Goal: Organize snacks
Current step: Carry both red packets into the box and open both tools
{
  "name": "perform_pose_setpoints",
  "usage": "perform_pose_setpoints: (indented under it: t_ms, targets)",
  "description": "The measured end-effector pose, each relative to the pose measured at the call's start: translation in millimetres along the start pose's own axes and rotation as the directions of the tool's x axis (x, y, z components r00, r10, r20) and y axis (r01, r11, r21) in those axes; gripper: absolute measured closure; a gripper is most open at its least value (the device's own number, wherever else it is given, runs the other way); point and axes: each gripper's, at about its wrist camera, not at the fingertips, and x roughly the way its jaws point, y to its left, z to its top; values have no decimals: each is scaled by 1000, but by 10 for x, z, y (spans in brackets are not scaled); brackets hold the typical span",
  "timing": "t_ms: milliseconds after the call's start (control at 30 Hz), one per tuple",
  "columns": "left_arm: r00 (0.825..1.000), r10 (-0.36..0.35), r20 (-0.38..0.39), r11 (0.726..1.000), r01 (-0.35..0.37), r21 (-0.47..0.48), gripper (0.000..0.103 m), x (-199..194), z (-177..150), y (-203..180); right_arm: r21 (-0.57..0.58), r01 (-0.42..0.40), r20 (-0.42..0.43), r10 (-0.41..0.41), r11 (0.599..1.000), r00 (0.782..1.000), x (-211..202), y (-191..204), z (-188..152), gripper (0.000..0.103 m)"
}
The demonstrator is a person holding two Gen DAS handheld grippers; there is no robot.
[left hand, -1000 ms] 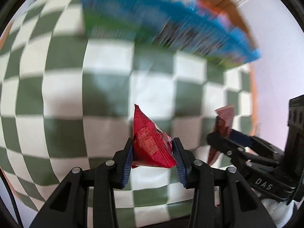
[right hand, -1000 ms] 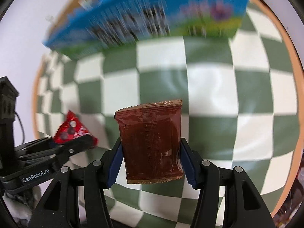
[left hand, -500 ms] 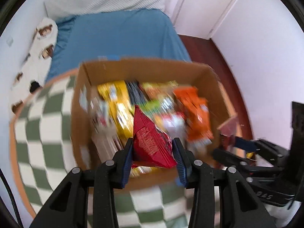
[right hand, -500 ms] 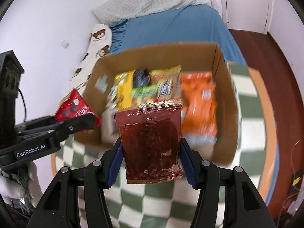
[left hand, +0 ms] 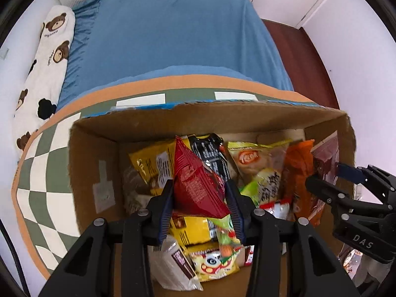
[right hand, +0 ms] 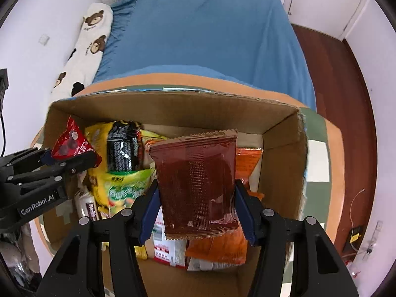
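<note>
Both grippers have swung off the bare checked cloth and now hang over the open cardboard box, which a second ago showed only as a blur at the top of both views. For the task that likely means the carry is done and only the drop into the box is left.

The left gripper points straight down with the red packet between its blue pads; its jaws have just eased apart a little, yet the packet is still pinched and has not fallen. It hangs above the yellow and black packs on the left of the heap.

The right gripper, also pointing down, stays clamped on the brown packet, held upright by its lower half above the orange packs by the right wall.

The box stands on the desk, with the bed beyond.
</note>
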Motion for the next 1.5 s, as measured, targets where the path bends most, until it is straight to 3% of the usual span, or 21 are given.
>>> perform_pose_setpoints:
  t_ms: [67, 167, 233, 433, 667, 800, 1000, 1200, 1367, 1500]
  targets:
    - [1000, 11, -17, 1000, -12, -27, 57, 76, 33, 53, 5, 4, -49, -4, 1000, 999, 139, -15, 78, 42]
    - [1000, -2, -21, 999, 1, -47, 42, 103, 45, 99, 37, 2, -101, 1, 999, 995, 314, -51, 98, 32]
    - [1000, 9, -5, 999, -9, -40, 24, 74, 39, 101, 34, 14, -92, -11, 999, 996, 337, -54, 104, 12]
    - [998, 51, 41, 999, -50, -20, 1, -33, -32, 55, 29, 37, -64, -35, 999, 997, 291, -33, 22, 6]
    - [997, 41, 60, 999, -40, -27, 0, -68, -187, 48, 23, 68, -1, -68, 997, 998, 98, -16, -231, 3]
    - [998, 2, 67, 999, 0, -38, 0, -127, -304, 6, 28, 83, 30, -84, 996, 996, -25, -4, -369, 3]
    - [993, 41, 114, 999, -38, -31, 0, -360, -562, -94, 39, 92, 113, -96, 995, 989, -360, -17, -703, 3]
    - [974, 87, 210, 995, -77, -57, 0, -682, -997, -140, 27, 87, 204, -90, 996, 975, -714, 40, -1078, 2]
    - [958, 72, 278, 997, -58, -59, 0, -963, -1480, -242, 12, 82, 275, -82, 997, 958, -1026, 139, -1511, 2]
    - [934, 72, 351, 997, -58, -51, 0, -1263, -1883, -364, 5, 70, 335, -67, 998, 940, -1280, 207, -1885, 3]
